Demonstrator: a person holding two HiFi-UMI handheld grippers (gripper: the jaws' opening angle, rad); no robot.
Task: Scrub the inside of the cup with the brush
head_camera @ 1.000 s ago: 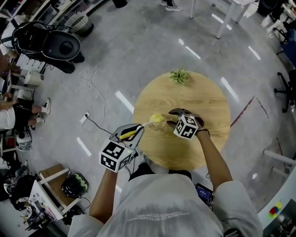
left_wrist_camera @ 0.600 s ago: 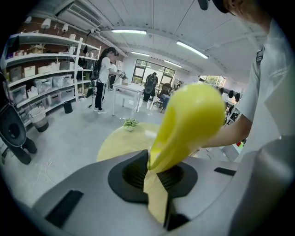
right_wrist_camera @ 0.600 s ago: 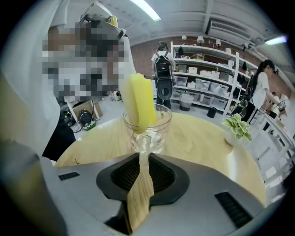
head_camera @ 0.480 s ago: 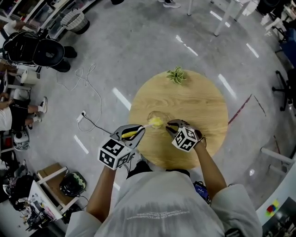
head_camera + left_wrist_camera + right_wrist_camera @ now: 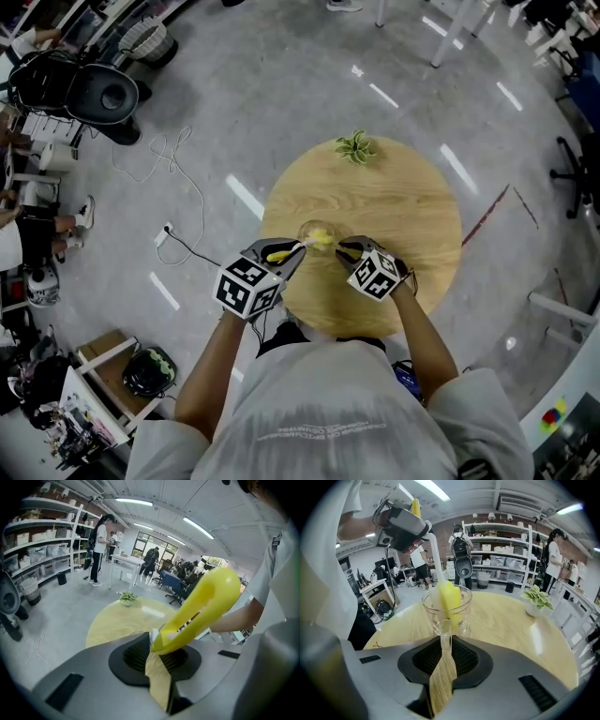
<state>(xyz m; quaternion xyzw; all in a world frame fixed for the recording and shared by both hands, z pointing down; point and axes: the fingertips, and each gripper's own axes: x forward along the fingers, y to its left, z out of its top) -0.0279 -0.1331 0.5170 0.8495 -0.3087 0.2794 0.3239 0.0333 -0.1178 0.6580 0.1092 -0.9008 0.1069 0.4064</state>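
The left gripper (image 5: 157, 646) is clamped on the yellow brush (image 5: 206, 602) handle, and the brush head sits inside the clear cup (image 5: 446, 609). The right gripper (image 5: 442, 637) pinches the cup's handle, with the cup upright on the round wooden surface (image 5: 403, 206).

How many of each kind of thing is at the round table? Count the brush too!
glass cup: 1
yellow brush: 1
small potted plant: 1
Total: 3
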